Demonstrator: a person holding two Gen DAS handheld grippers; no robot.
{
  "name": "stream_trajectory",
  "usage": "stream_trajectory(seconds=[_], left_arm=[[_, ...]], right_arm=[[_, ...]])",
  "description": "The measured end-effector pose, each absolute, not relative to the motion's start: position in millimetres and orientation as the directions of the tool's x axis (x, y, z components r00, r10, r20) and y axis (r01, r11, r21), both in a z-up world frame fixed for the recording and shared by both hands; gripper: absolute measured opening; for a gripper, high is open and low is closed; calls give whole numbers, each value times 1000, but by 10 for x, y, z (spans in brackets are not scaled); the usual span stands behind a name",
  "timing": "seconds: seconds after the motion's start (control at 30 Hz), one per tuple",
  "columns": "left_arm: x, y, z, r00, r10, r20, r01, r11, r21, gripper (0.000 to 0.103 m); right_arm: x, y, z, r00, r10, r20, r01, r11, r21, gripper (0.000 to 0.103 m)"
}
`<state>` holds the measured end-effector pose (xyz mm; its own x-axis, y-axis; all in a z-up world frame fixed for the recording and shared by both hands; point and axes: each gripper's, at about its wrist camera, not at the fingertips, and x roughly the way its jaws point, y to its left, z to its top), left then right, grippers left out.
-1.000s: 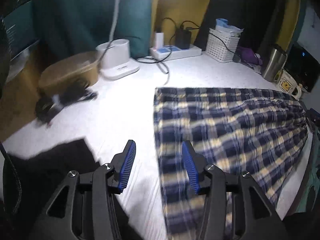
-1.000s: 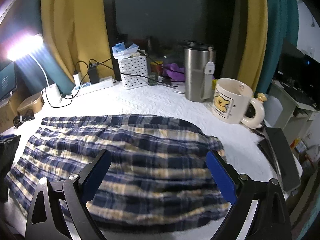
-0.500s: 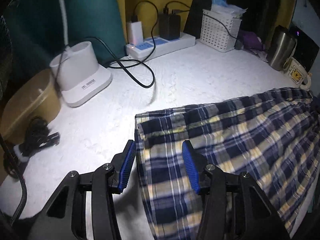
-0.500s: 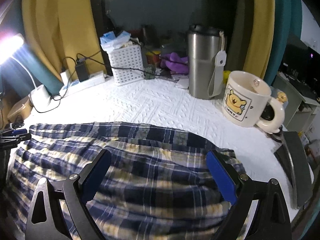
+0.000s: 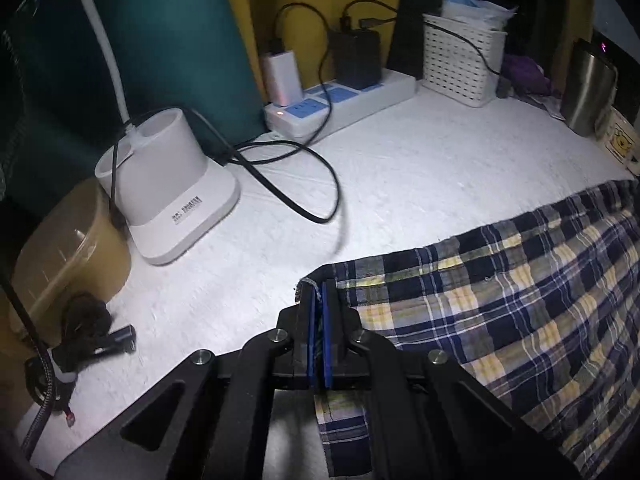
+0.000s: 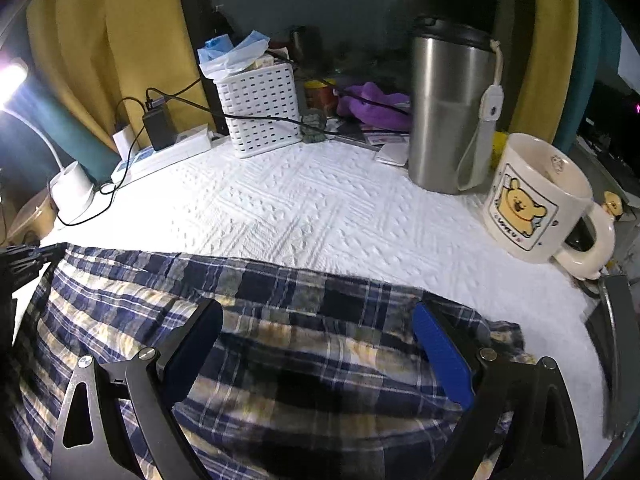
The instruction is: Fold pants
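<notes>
Left gripper (image 5: 319, 300) just closing, now pinching pants (image 5: 500, 292) corner, far edge. Right gripper (image 6: 316, 356) hanging wide open over other end, holding nothing. Pants lying flat on surface (image 6: 320, 208). Fold getting ready.

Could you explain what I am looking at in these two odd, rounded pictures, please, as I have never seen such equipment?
Each picture comes from a wide-angle camera mounted on a hand-held claw; a person carries one in each hand. There is no robot arm.

The left camera shows the left claw closed on a corner of the plaid pants; its blue pads have just closed, with the cloth edge pinched between them.

The right camera shows the right claw open, with the other end of the same pants lying between its pads, not gripped.

The pants lie on a white textured cover. Behind them stand a bear mug, a steel tumbler, a white basket, a power strip and a white lamp base.
</notes>
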<state>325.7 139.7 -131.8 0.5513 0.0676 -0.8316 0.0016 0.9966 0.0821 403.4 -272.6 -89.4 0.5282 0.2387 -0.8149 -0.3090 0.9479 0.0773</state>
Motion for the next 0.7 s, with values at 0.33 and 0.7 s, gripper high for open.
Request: stream_trajectory(seconds=[0.33, 0.7], left_arm=[[3285, 1482, -1329, 534, 38, -845, -16, 999, 35, 5], [2809, 1203, -712, 640, 75, -765, -35, 997, 69, 35]], right_arm=[[4191, -2631, -1115, 485, 171, -858, -269, 962, 40, 96], [3796, -2446, -707, 540, 251, -803, -373, 927, 39, 96]])
